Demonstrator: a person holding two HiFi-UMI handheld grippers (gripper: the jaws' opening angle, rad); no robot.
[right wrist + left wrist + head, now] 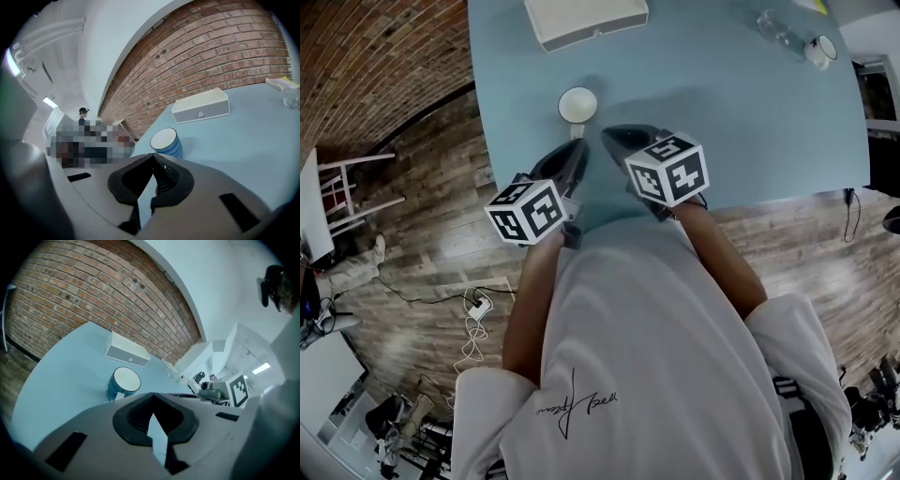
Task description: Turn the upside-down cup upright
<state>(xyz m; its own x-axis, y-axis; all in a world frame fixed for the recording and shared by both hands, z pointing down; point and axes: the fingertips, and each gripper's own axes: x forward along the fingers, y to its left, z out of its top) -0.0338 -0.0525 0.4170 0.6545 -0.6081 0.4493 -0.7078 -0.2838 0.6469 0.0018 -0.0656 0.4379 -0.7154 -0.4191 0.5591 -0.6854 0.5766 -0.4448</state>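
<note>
The cup (pixel 577 105) stands upside down on the light blue table (pixel 750 131), white base up, blue striped wall, small handle toward me. It also shows in the left gripper view as the cup (pixel 123 384) and in the right gripper view as the cup (pixel 167 142). My left gripper (pixel 578 152) is shut and empty, its tips just short of the cup on the near side. The right gripper (pixel 609 137) is shut too, a little to the cup's right, touching nothing. The jaws meet at the tips in both gripper views: left gripper (pixel 152 396), right gripper (pixel 153 156).
A white box (pixel 586 21) lies at the table's far edge behind the cup. A clear plastic bottle (pixel 789 36) lies at the far right. The table's near edge runs just under my hands. A white chair (pixel 342 192) and cables (pixel 473 314) are on the wooden floor at left.
</note>
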